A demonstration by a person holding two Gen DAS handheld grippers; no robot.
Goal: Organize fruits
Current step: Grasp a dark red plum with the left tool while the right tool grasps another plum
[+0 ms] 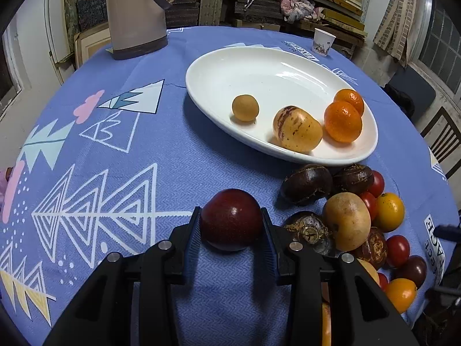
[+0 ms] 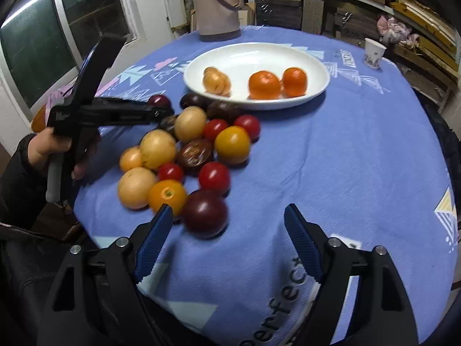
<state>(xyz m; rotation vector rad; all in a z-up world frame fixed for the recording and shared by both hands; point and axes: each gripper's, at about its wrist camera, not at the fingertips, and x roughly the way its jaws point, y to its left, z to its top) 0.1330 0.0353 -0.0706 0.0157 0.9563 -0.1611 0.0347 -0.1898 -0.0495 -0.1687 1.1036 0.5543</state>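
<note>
While right gripper (image 2: 227, 216) gapes, left gripper (image 1: 231, 219) (seemingly level) clamps plum (image 1: 231, 219).

plate (image 1: 201, 69) left half bare | fruit pile (image 2: 184, 155) blocks near-left | cloth (image 2: 360, 150) right free

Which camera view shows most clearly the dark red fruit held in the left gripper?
The left wrist view: the dark red fruit fills the left gripper, sharp and close, fingers on both sides. The right wrist view shows only part of it, small and far, behind that gripper.
</note>
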